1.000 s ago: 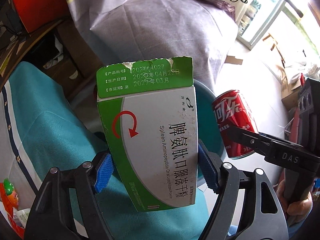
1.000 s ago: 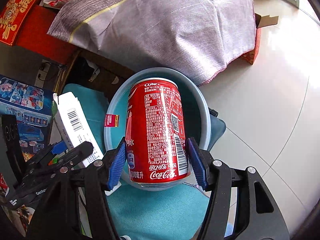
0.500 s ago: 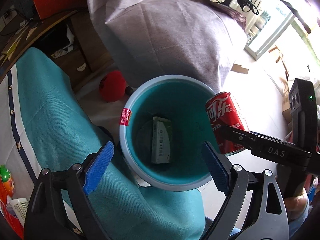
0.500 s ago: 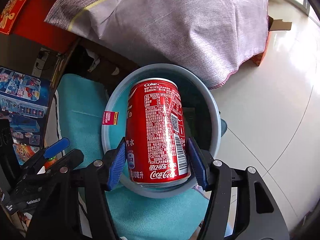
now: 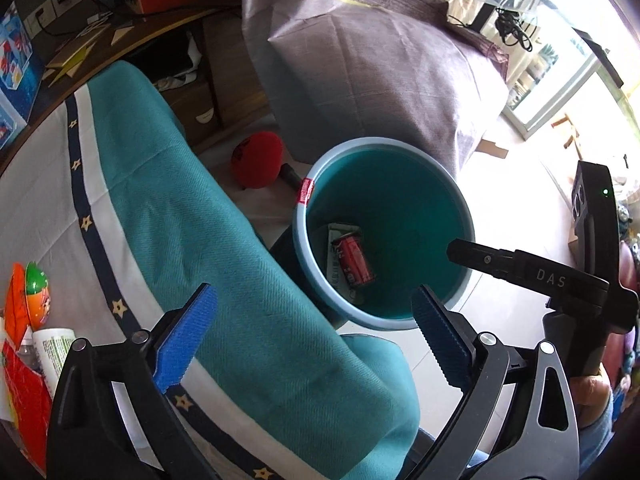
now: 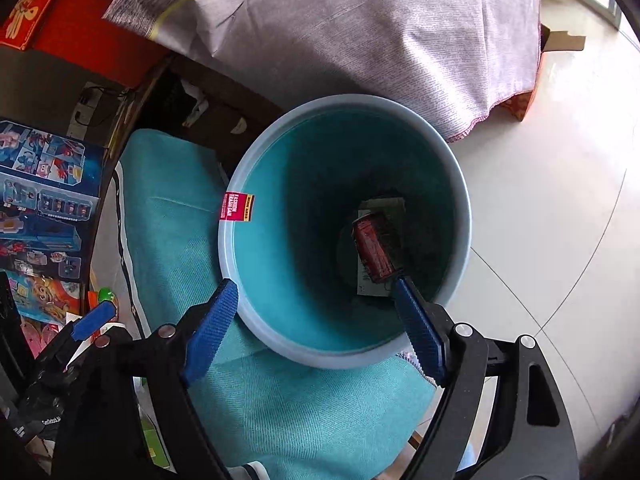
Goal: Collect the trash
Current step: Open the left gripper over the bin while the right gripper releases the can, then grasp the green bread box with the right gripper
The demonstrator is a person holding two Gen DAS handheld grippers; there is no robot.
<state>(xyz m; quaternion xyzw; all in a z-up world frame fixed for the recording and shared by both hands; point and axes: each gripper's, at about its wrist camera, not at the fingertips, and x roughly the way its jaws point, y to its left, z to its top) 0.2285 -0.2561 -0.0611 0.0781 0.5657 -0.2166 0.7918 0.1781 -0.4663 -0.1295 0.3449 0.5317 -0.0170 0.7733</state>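
A round teal trash bin [image 5: 304, 236] [image 6: 228, 248] stands on the floor beside a teal cloth. At its bottom lies a red cola can [image 5: 354, 260] [image 6: 374, 250] on top of a green and white medicine box [image 5: 334, 272] [image 6: 384, 204]. My left gripper [image 5: 316, 336] hangs over the cloth and the bin's near rim, its jaws opening wide with nothing between them. My right gripper [image 6: 316, 328] hovers above the bin's near rim, its jaws opening and empty; one of its fingers [image 5: 480, 256] shows at the right in the left wrist view.
A teal cloth with a white and navy starred band [image 5: 168, 216] covers the surface at the left. A grey fabric-covered bulk [image 5: 360, 60] [image 6: 360, 28] stands behind the bin. A red ball-like object [image 5: 256, 160] lies on the floor. Toys and packets [image 5: 28, 320] sit far left; a blue toy box [image 6: 44, 196] too.
The left gripper let go of the medicine box, which dropped into the bin, then drew back over the cloth. The right gripper released the cola can, which now lies on the box.
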